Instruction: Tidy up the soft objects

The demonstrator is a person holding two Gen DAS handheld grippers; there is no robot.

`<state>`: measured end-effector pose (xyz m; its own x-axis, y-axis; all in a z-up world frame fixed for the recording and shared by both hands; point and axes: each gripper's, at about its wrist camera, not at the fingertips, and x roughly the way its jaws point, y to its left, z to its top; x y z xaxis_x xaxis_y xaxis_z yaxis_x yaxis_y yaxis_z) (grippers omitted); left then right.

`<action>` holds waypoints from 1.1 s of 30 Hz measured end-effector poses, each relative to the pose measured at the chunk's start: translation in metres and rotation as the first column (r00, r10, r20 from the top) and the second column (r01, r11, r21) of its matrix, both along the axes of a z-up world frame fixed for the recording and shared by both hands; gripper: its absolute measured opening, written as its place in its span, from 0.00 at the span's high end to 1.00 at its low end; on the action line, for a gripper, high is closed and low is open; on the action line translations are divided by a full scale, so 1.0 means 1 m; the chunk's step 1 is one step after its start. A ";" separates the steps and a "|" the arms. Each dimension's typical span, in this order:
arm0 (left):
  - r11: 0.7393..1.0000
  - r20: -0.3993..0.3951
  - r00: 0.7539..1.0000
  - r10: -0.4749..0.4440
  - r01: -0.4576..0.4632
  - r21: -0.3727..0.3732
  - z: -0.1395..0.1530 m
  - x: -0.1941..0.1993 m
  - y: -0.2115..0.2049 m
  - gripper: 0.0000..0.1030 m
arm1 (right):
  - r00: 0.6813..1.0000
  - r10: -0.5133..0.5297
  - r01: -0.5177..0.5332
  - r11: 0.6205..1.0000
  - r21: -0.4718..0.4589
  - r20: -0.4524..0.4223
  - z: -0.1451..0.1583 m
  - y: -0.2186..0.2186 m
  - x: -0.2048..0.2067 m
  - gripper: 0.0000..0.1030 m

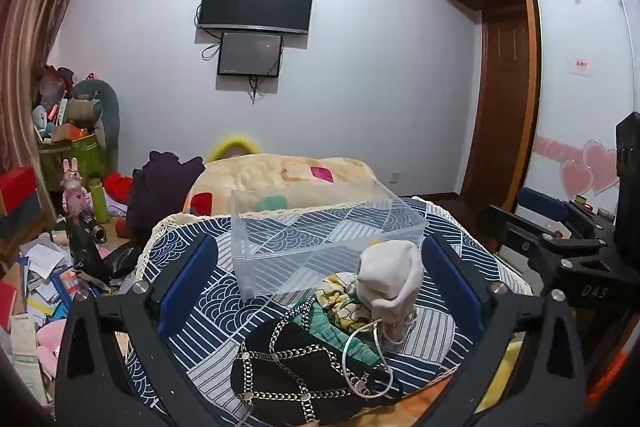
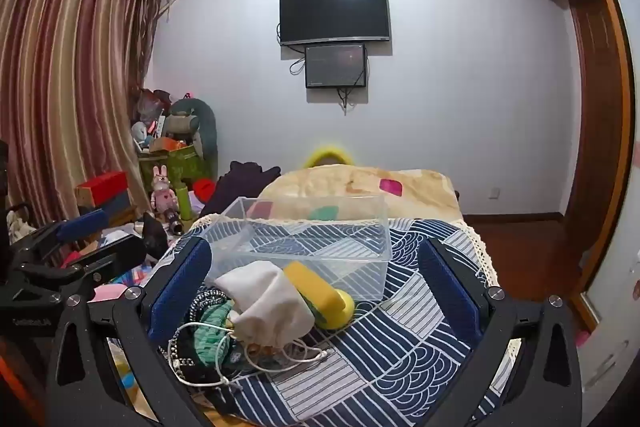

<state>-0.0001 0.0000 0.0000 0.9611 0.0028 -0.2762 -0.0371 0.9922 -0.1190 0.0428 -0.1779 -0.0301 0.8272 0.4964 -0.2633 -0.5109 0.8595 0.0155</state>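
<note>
Left wrist view: the left gripper (image 1: pixel 318 275) was spread wide, empty, framing a white drawstring pouch (image 1: pixel 390 281) just before the clear bin (image 1: pixel 320 227).

Right wrist view: the right gripper (image 2: pixel 316 283) gaped empty; the pouch looked light and floppy, best pinched mid-body.

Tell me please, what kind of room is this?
Most likely a bedroom in a home: a wall-mounted television, a wooden wardrobe, striped curtains, and a folded blanket behind the clear plastic box.
</note>
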 end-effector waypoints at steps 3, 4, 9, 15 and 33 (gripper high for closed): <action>1.000 -0.002 1.000 -0.001 0.001 0.014 0.001 0.000 0.001 0.00 | 1.000 0.002 -0.002 1.000 -0.012 0.009 0.001 0.001 0.000 0.00; 0.999 -0.015 1.000 -0.005 0.006 0.039 0.000 0.003 -0.005 0.00 | 1.000 0.004 -0.004 1.000 -0.010 0.007 0.001 0.000 -0.001 0.00; 0.999 0.003 1.000 -0.020 0.020 0.025 0.001 -0.001 -0.004 0.00 | 1.000 0.014 -0.014 1.000 0.010 -0.006 -0.002 -0.002 0.000 0.00; 1.000 0.006 1.000 -0.015 0.015 0.016 0.003 0.000 -0.003 0.00 | 1.000 0.013 -0.013 1.000 0.024 -0.007 -0.003 -0.005 -0.004 0.00; 0.999 0.027 0.999 -0.020 0.019 0.029 0.006 -0.006 -0.005 0.00 | 1.000 0.026 -0.026 0.999 0.019 -0.015 0.002 0.002 -0.003 0.00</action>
